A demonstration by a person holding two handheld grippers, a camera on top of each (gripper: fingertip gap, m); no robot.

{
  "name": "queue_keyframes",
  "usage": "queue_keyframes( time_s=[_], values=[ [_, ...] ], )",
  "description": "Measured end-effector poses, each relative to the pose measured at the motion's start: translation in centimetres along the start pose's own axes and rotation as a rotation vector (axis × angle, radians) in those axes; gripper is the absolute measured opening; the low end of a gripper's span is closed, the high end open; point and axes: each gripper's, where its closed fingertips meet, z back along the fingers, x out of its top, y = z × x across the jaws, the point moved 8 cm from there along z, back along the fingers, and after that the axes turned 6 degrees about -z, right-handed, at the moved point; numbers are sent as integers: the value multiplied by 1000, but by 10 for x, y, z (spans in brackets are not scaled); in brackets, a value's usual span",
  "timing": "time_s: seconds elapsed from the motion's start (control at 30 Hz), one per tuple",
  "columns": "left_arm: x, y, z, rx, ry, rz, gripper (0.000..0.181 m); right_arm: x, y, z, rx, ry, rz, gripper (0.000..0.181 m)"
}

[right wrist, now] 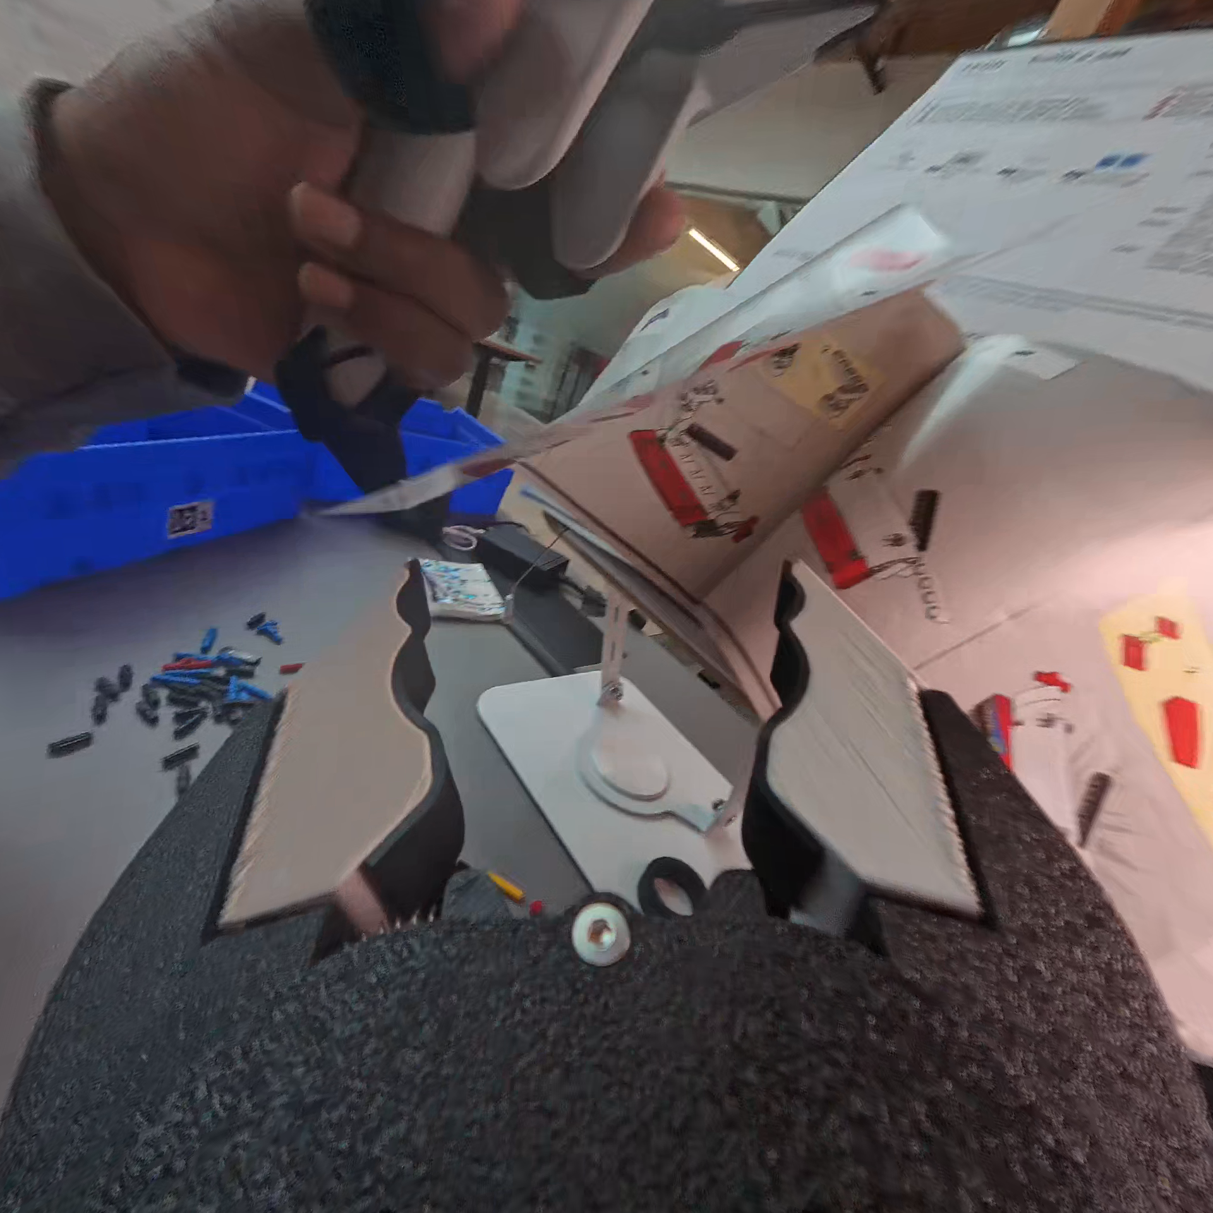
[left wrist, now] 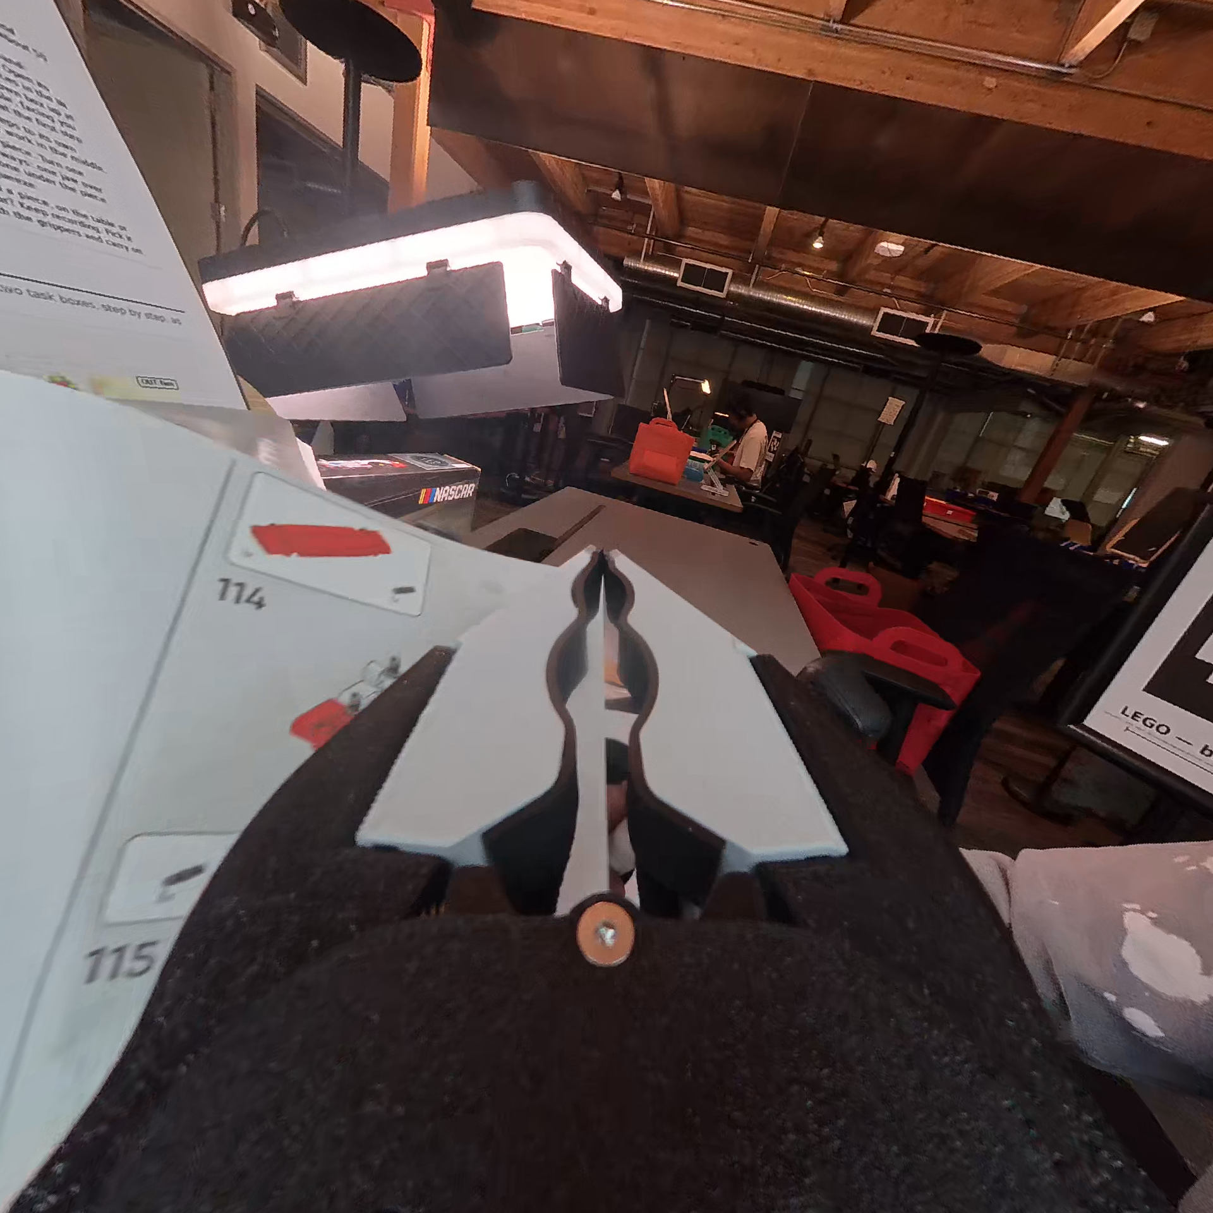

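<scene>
1. A timber-ceilinged workshop; a grey worktop (right wrist: 197, 591) carries a blue bin (right wrist: 164, 472) at its far left.
2. An instruction booklet (right wrist: 984, 525) stands propped on a white stand (right wrist: 591, 742) at the right.
3. The left claw (left wrist: 602, 564) is clenched edge-on onto one booklet page (left wrist: 164, 623), lifted.
4. The right claw (right wrist: 597, 689) is released, empty, above the stand.
5. Small loose pins (right wrist: 190, 682) lie unsorted near the bin.

Left wrist view: tilted up, close beside booklet (left wrist: 164, 656), facing out across room toward lamp (left wrist: 407, 289) and ceiling. Right wrist view: low over table (right wrist: 197, 623), facing stand (right wrist: 604, 755), very near. Shared: booklet, left gripper (right wrist: 394, 486).
</scene>
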Motion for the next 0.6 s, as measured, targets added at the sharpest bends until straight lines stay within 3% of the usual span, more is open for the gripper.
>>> queue_keyframes(
  time_s=[0.07,0.17,0.2,0.23,0.27,0.3,0.47,0.6],
  values=[
    [-4,1,-2,3,10,1,0,-7,12,-7,77,31,-77,118],
    [-10,3,-5,10,25,-4,0,0,25,-19,198,-2,-316,120],
    [-11,5,-5,13,28,-3,0,4,24,-23,216,-28,-425,107],
    [-12,6,-5,17,26,2,0,6,19,-28,194,-31,-513,78],
    [-12,7,-4,21,19,7,0,6,14,-31,188,-25,-569,26],
    [-10,8,-2,27,8,8,0,7,8,-32,170,-48,-601,0],
    [0,10,15,70,-7,-34,0,3,-12,-28,75,-23,-595,0],
    [-1,19,30,135,31,-75,0,1,-50,-3,-98,-16,-600,0]
  ],
)
